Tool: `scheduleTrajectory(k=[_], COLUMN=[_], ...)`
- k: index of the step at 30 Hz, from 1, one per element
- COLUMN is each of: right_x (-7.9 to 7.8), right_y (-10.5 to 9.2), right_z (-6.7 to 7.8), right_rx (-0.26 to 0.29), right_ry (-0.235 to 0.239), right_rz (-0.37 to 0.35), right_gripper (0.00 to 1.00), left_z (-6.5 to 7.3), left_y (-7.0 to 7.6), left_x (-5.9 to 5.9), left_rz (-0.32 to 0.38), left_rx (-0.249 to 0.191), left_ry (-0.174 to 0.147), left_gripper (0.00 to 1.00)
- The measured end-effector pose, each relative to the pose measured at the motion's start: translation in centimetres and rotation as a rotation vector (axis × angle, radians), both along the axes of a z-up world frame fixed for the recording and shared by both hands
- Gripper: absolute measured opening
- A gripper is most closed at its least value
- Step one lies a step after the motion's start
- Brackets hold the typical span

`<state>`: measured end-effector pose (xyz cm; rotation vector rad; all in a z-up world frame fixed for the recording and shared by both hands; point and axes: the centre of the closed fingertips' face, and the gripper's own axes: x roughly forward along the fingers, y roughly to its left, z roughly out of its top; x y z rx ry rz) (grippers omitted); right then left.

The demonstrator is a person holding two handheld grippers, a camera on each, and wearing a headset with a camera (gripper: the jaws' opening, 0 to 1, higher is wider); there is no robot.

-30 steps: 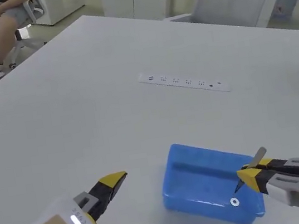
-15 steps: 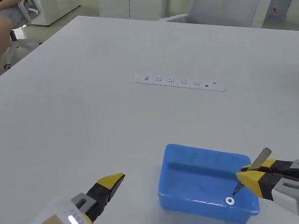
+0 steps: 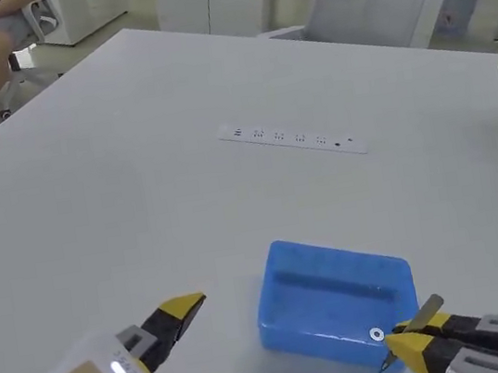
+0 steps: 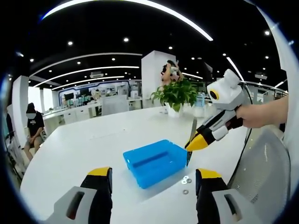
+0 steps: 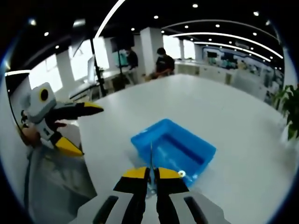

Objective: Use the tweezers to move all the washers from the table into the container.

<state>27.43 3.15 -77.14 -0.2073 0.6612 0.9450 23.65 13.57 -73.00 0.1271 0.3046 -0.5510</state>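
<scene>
Two washers [image 4: 186, 180] lie on the surface [image 4: 88, 140] beside the blue container [image 4: 154, 161]; right gripper [image 5: 150, 175] fingers [image 5: 136, 173] clench the tweezers [image 5: 151, 154]; left gripper [image 4: 154, 173] fingers released.

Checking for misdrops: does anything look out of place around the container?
One washer seems to rest on the blue container's near rim, beside the tweezers, rather than down inside. Nothing else stands out.

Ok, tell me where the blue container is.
Head view, low centre: the blue container sits on the table between the left gripper and the right gripper, with the power strip beyond.
</scene>
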Motion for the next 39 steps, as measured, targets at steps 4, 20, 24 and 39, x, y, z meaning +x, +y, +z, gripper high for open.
scheduleTrajectory(k=[4,20,24,39], right_x=[-0.4,-1.3,-1.3,-1.8], right_y=[-0.1,0.0,0.1,0.2], right_z=[-1.2,-3.8,-3.8,-3.9], right_rx=[-0.010,-0.042,-0.039,-0.062], right_ry=[0.022,0.057,0.050,0.023], right_rz=[0.003,0.032,0.035,0.074], right_gripper=[0.03,0.04,0.04,0.03], left_z=[-0.1,-0.3,-0.3,-0.5], left_y=[0.0,0.2,0.2,0.0], left_x=[-0.1,-0.2,-0.2,-0.3], left_rz=[-0.002,-0.001,-0.001,-0.007], left_rx=[0.003,0.009,0.012,0.019], left_ry=[0.004,0.010,0.012,0.016], left_gripper=[0.72,0.71,0.71,0.69])
